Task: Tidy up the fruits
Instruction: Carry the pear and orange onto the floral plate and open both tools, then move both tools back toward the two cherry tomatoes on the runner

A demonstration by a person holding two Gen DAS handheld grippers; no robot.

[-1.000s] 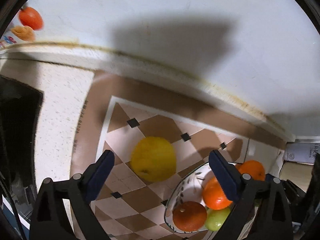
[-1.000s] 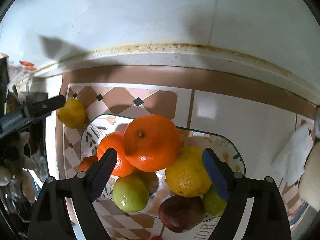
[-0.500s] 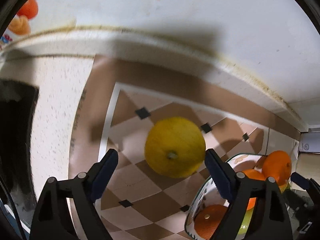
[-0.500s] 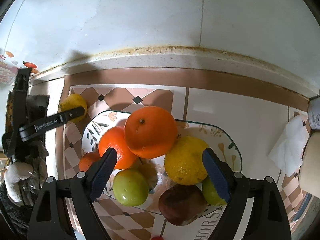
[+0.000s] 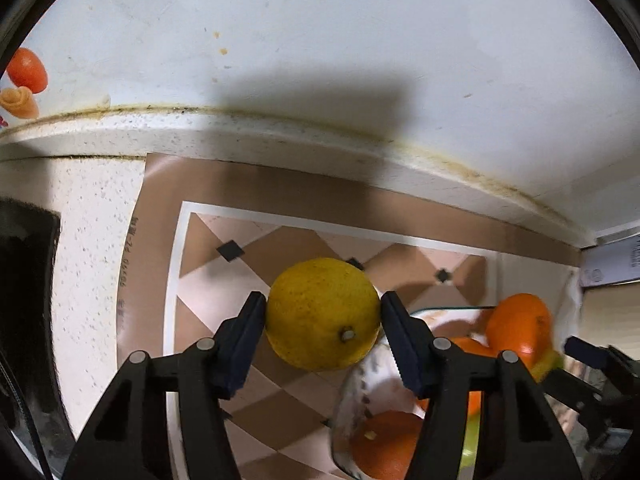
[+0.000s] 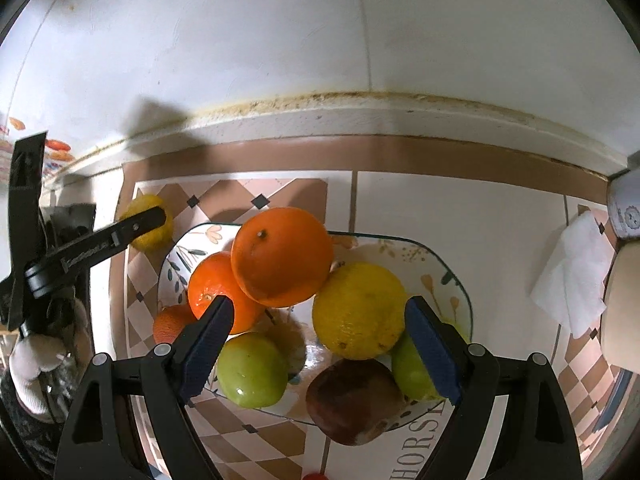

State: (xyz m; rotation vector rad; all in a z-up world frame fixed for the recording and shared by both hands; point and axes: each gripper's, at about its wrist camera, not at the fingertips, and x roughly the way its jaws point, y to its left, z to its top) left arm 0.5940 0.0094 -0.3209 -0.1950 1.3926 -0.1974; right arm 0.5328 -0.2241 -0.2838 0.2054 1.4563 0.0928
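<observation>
Left wrist view
Left gripper (image 5: 323, 312): just closing, pads now against both sides of yellow citrus (image 5: 322, 314).
Yellow citrus: on checked mat (image 5: 208, 288), beside patterned dish (image 5: 376, 364).

Right wrist view
Right gripper (image 6: 318, 336): wide apart, empty, above dish of fruit.
Large orange (image 6: 282, 256): topmost on pile.

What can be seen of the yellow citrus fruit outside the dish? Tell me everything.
The yellow citrus fruit is round, with pitted, faintly speckled peel and a small stem nub facing the camera. It sits on the diamond-patterned mat, just left of the fruit dish. The left gripper has just been closing; its blue pads now press both sides.
</observation>
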